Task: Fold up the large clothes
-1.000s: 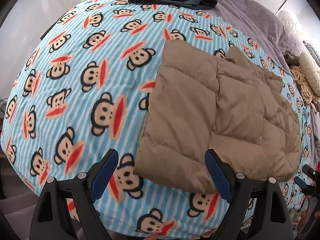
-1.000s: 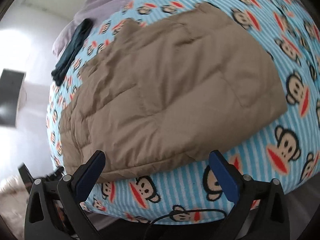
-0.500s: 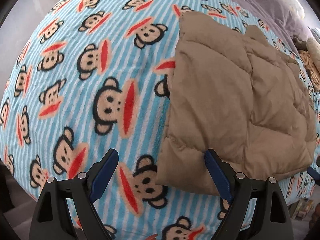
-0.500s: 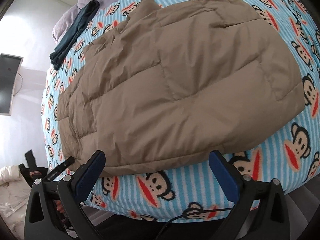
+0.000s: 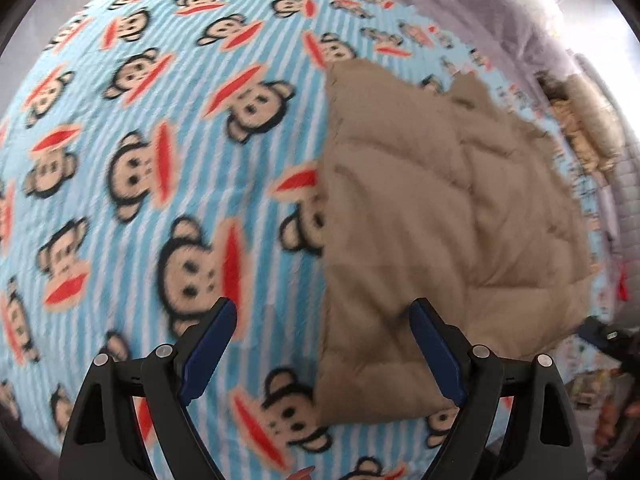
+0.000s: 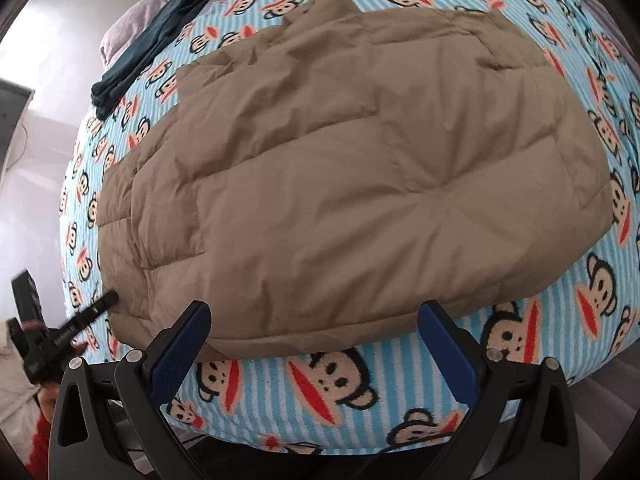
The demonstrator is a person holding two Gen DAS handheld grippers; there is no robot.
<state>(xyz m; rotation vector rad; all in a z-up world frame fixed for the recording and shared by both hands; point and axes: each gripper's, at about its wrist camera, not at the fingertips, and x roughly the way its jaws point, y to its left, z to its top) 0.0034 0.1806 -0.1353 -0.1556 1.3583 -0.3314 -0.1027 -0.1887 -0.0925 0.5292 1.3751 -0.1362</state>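
Tan quilted jacket [image 6: 352,184] lay ahead of both spread finger pairs, left gripper [image 5: 322,354] and right gripper [image 6: 314,350], on monkey blanket [image 5: 120,168].

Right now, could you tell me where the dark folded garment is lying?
The dark folded garment lies at the far edge of the monkey-print blanket, upper left in the right wrist view, beyond the tan puffer jacket and beside the grey bedding.
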